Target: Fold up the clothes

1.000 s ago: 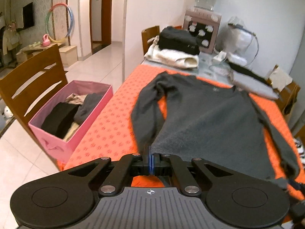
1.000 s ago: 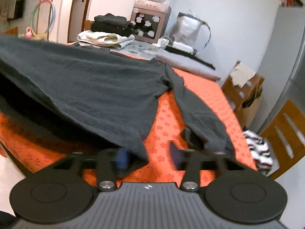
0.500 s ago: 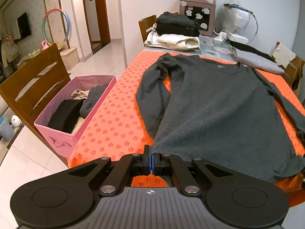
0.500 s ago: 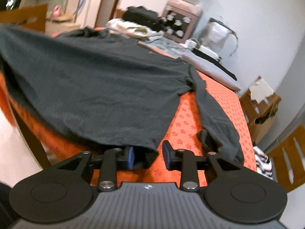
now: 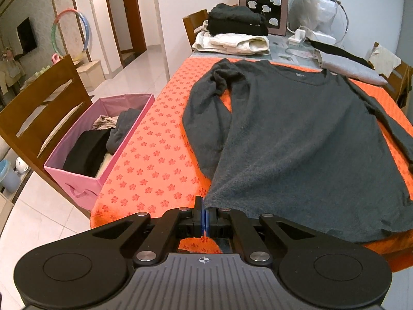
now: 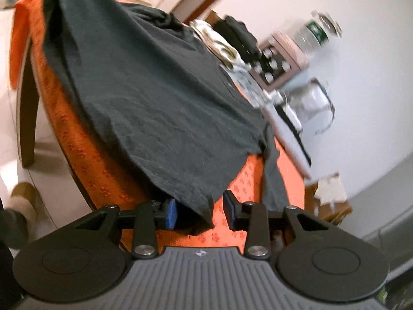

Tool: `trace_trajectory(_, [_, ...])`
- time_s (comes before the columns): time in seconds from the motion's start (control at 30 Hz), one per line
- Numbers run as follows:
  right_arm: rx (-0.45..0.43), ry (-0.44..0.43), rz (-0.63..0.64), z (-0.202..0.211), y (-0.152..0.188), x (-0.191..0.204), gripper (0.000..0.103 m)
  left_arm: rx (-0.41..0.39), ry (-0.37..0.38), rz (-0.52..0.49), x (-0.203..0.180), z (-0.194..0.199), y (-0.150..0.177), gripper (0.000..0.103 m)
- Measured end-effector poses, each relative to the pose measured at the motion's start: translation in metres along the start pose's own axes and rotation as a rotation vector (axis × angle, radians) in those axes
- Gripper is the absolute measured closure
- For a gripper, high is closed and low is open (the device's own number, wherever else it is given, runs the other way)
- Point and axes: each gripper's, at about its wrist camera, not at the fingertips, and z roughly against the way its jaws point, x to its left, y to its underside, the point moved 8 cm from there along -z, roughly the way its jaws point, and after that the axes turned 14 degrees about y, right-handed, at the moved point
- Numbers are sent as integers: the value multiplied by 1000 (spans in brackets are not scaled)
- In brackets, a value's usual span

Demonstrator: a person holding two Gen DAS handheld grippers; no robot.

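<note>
Dark long-sleeve shirt (image 5: 304,134) lies flat on the orange tablecloth (image 5: 155,155), hem at the near edge. Left gripper (image 5: 204,215) is clenched on the hem's left corner; right gripper (image 6: 200,213) is spread around the right corner. Judged mid-grasp for a fold: the right jaws need to close.

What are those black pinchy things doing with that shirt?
A person is folding clothes with two hand-held grippers. A dark grey long-sleeved shirt lies spread on the orange flower-patterned tablecloth. The left gripper is shut at the shirt's bottom corner, apparently pinching it. The right gripper is open, with the other bottom corner between its fingers.
</note>
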Motion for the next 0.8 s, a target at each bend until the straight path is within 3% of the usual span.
trace_trajectory(0.23, [-104,-20,199,12,-7,20,66,19,-6,-6,-1,-9,4,99])
trace_trajectory(0.27, [-108,-26,213,12,-8,21,84,20,-8,-9,-1,-9,5,99])
trace_trajectory(0.3, [-110,-26,220,12,-9,21,96,19,-11,-12,-2,-10,5,99])
trace_trajectory(0.37, [-119,-33,182,16,-14,11,97,19,-16,-26,-4,-11,8,99])
trace_trajectory(0.57, [-38,1,-206,31,-19,-73,98,14,-25,-103,-21,-21,19,99])
trace_trajectory(0.67, [34,15,-391,33,-2,-112,98,12,-29,-142,-30,-26,24,97])
trace_trajectory(0.8, [154,-5,-573,25,31,-132,98,9,-35,-193,-42,-32,31,95])
